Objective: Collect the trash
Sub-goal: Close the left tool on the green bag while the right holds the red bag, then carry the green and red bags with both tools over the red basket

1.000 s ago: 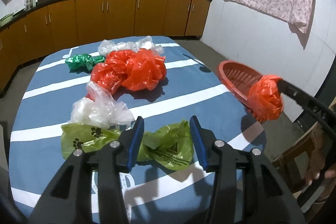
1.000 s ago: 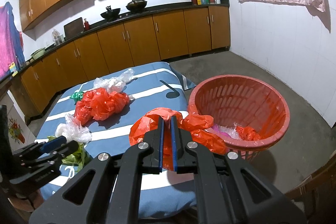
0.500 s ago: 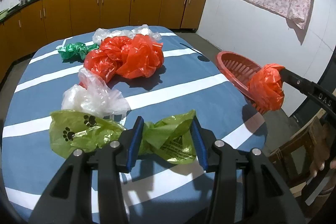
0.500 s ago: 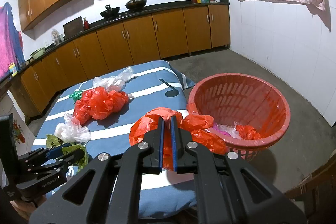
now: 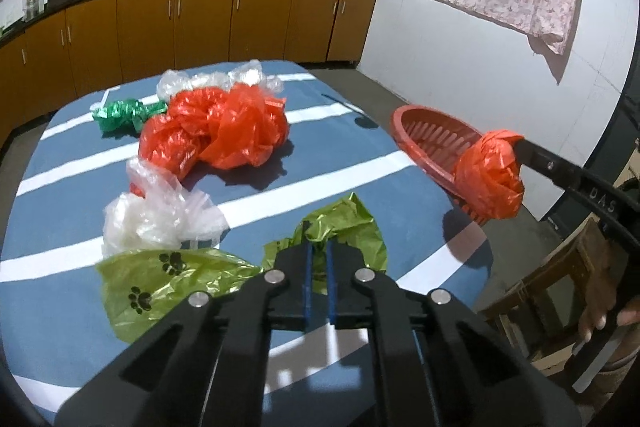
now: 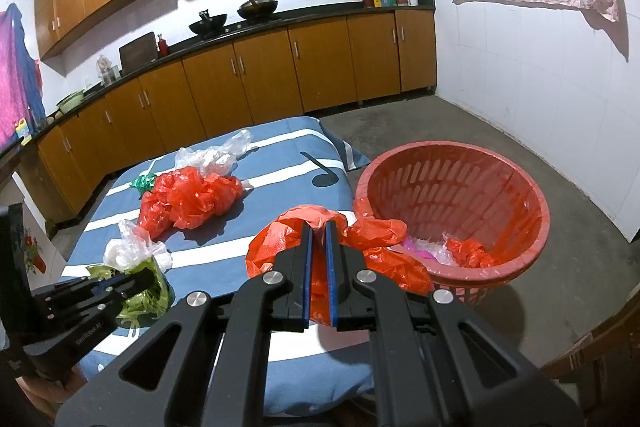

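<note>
A light green bag (image 5: 348, 223) with paw prints lies at the near edge of the blue striped table (image 5: 340, 147). My left gripper (image 5: 318, 247) is shut on it, its jaws closing to a narrow gap with green film pinched between the blue pads. To the right, my right gripper (image 6: 318, 227) is shut on a crumpled orange bag (image 6: 376, 255), which hangs beside the rim of the red basket (image 6: 536, 195). In the left wrist view that orange bag (image 5: 490, 181) sits in front of the basket (image 5: 432, 135).
Left on the table are a large red bag (image 5: 224, 131), a clear bag (image 5: 156, 215), a dark green bag (image 5: 124, 115) and another clear bag (image 5: 212, 81) at the back. The basket holds some trash (image 6: 464, 251). A wooden chair (image 5: 560, 287) stands at right.
The left gripper's jaws, open around the green bag before, have shut on it and its near end has bunched up. The right gripper and its orange bag have not moved.
</note>
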### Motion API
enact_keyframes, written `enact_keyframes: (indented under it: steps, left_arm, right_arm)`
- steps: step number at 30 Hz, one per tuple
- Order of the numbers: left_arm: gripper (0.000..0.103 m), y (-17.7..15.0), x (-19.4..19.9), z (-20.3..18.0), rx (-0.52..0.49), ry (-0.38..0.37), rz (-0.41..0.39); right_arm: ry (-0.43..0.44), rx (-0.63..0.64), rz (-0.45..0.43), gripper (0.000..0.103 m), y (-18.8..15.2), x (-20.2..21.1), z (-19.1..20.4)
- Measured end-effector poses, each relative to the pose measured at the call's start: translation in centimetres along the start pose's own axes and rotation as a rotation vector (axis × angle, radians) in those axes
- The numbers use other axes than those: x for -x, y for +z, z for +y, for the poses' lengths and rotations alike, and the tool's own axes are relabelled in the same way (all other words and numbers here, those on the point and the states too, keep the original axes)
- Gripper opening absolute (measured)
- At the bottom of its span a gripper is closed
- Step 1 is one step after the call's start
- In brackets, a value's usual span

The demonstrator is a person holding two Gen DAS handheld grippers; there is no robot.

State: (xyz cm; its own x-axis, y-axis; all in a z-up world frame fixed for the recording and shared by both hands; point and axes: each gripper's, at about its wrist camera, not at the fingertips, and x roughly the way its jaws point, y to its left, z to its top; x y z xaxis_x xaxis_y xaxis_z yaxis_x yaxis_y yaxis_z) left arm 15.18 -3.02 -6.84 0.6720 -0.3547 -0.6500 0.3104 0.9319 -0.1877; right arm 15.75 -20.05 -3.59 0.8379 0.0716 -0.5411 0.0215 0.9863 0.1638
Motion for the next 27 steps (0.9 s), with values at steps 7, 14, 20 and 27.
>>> enact_keyframes:
  steps: [7,14,20,27]
  left_arm:
    - [0.006,1.9,0.7,-0.6,0.002,-0.010,-0.036]
    - [0.006,4.3,0.5,-2.7,-0.022,-0.042,-0.069]
    - [0.006,6.4,-0.4,-4.8,-0.051,-0.074,-0.084]
    - [0.006,8.3,-2.4,-7.4,-0.082,-0.109,-0.083]
  right_arm:
    - [-0.005,-0.004,-0.014,0.007,0.4,0.5,-0.5]
    - [-0.019,-0.021,-0.025,0.007,1.0,0.6,-1.8]
    - [-0.035,-0.042,-0.029,0.007,1.6,0.1,-3.2]
    - [-0.057,-0.075,-0.038,0.007,2.3,-0.6,-5.3]
